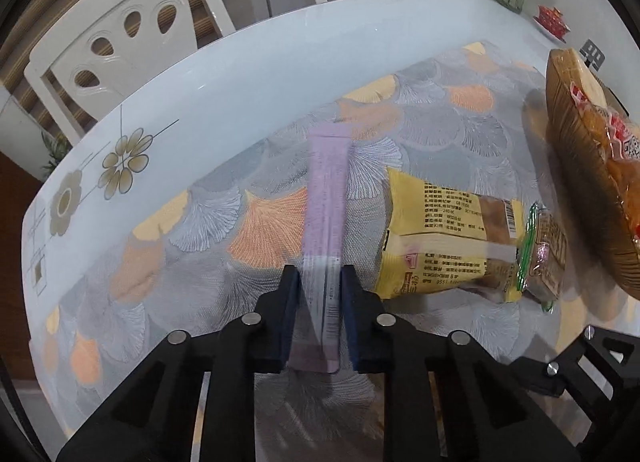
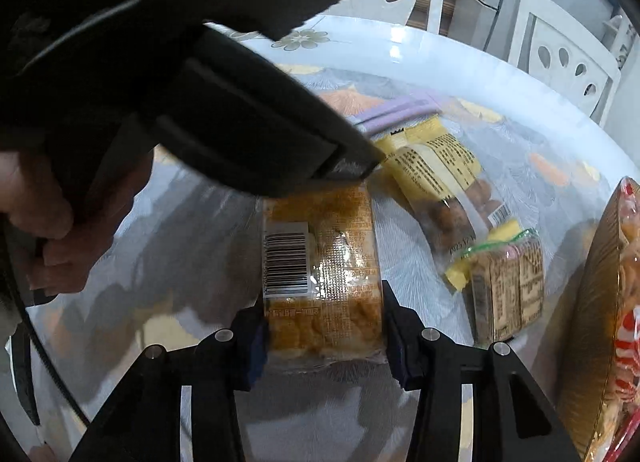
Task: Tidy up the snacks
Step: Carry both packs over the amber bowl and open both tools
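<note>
The left gripper (image 1: 320, 282) has its fingers closed on the near end of a long purple stick sachet (image 1: 325, 197), whose far end seems to lie on the patterned worktop (image 1: 248, 73); held only at the end, it could droop, twist or slide out when raised. The right gripper (image 2: 324, 326) has its fingers clamped across a clear bread packet (image 2: 322, 258) with a barcode label; squeezing may crush the soft contents, or the slick film could slip. The left view alone shows the sachet's full length. The right view shows the person's hand (image 2: 48, 221) on the other tool, which hides most of the sachet. Both show the yellow packet (image 1: 448, 238), small wrapped snack (image 1: 546, 258) and wicker basket (image 1: 576, 181).
</note>
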`<action>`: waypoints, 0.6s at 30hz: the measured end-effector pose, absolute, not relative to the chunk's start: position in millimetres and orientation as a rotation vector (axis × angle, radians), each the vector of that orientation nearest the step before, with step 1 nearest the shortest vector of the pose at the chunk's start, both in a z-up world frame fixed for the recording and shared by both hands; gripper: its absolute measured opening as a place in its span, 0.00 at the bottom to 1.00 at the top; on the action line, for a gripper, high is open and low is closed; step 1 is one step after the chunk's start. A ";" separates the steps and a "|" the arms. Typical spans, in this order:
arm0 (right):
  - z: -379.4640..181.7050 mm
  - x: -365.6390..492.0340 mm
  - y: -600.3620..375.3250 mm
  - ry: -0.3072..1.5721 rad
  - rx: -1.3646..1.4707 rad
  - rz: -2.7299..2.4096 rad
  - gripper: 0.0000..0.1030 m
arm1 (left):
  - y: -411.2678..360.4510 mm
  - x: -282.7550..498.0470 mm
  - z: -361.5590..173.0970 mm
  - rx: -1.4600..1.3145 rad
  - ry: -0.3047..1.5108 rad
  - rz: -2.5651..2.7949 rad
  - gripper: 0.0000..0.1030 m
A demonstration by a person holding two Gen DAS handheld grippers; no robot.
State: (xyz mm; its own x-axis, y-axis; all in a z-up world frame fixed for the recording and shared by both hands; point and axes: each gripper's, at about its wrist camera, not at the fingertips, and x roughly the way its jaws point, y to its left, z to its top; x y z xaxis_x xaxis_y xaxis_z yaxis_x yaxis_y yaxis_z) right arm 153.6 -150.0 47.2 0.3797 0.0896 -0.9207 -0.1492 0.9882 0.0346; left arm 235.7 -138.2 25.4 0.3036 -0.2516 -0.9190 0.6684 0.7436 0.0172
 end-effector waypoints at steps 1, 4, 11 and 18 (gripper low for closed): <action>48.4 150.6 -151.8 1.171 -0.040 0.152 0.45 | -137.2 234.4 25.6 0.429 1.107 -0.631 0.17; 51.5 138.7 -161.9 1.172 0.059 0.149 0.44 | -125.5 231.2 28.7 0.365 1.131 -0.624 0.17; 65.3 99.7 -189.6 1.165 0.265 0.120 0.44 | -95.8 216.9 48.4 0.292 1.122 -0.609 0.17; 103.4 59.3 -208.9 1.069 0.347 0.112 0.44 | -70.1 207.0 87.3 0.239 1.068 -0.584 0.17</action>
State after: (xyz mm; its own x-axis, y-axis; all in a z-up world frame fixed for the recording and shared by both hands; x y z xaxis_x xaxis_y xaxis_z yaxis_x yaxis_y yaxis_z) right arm 59.3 -208.9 103.4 0.4813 0.2558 -0.8384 0.0772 0.9404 0.3313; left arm 207.0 -70.1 87.3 0.3496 -0.3334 -0.8756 0.5578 0.8249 -0.0914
